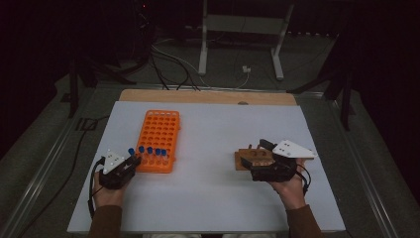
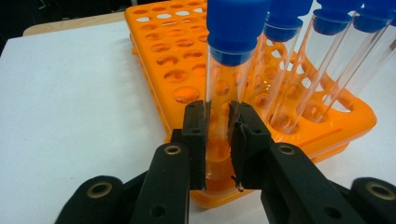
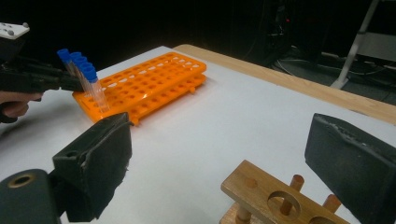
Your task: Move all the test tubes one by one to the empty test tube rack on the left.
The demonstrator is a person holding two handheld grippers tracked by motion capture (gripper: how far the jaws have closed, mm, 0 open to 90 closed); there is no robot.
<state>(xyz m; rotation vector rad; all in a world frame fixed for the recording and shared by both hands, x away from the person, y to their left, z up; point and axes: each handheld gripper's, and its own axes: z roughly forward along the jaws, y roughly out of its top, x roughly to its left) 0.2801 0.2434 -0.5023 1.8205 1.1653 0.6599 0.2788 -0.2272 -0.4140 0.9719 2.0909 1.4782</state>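
Standing tube point(image 2: 219, 107) between left claw point(image 2: 218, 140) pads

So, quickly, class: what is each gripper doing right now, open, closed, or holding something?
Left gripper: closed on a blue-capped tube at the orange rack.
Right gripper: open, holding nothing, by the wooden stand.

White table point(image 1: 208, 198): orange rack point(image 1: 159, 133), wooden stand point(image 1: 252, 157).

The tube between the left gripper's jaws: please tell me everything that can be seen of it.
The tube is a clear, plastic-looking cylinder with a blue screw cap. It appears empty. It stands nearly upright at the near corner of the orange rack, beside other blue-capped tubes. The left gripper is shut on its lower part, one black pad on each side. Whether its bottom sits in a hole of the rack cannot be told.
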